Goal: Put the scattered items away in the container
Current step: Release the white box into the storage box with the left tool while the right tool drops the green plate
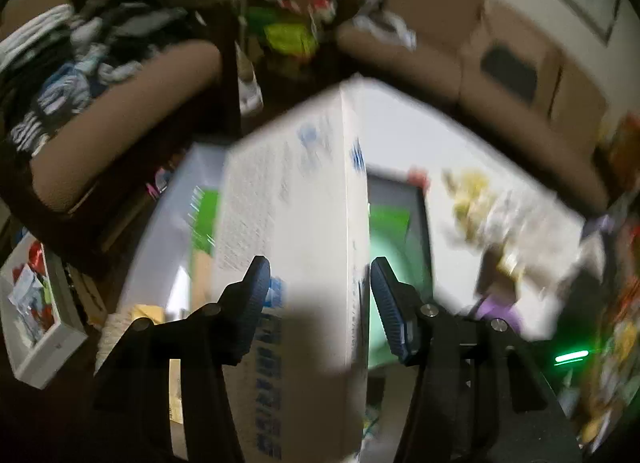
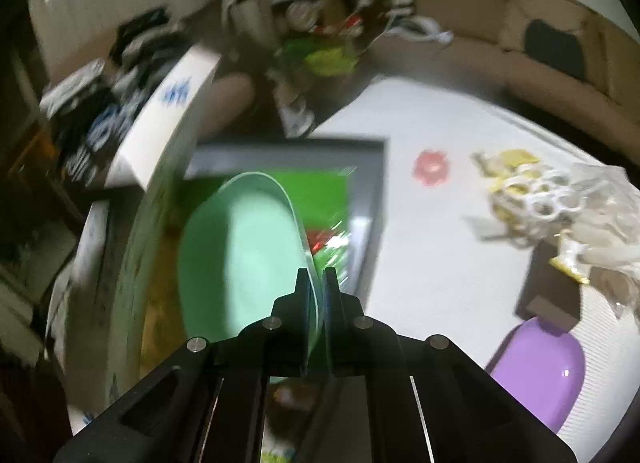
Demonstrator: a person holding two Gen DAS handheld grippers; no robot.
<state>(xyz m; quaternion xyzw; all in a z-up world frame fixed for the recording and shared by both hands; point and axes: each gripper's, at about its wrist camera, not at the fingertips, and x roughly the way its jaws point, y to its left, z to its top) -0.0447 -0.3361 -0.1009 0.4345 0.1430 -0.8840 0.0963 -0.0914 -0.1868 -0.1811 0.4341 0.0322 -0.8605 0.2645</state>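
Note:
A tall white box with blue print [image 1: 296, 223] stands between the fingers of my left gripper [image 1: 318, 279], over the dark-rimmed container [image 1: 424, 223]. The jaws are spread, and a thin gap shows at the right pad [image 1: 386, 295]. The same white box [image 2: 168, 119] leans at the container's left side in the right wrist view. My right gripper [image 2: 316, 275] is shut on the rim of a mint-green bowl [image 2: 240, 255], held tilted above the container [image 2: 376, 183]. Green and red packets lie inside the container.
On the white table right of the container lie a pink flower-shaped piece [image 2: 431, 167], yellow and white bits with a clear plastic bag [image 2: 532, 199], a brown card [image 2: 552, 291] and a purple bowl [image 2: 540, 367]. A brown sofa [image 1: 500, 75] with piled clothes rings the table.

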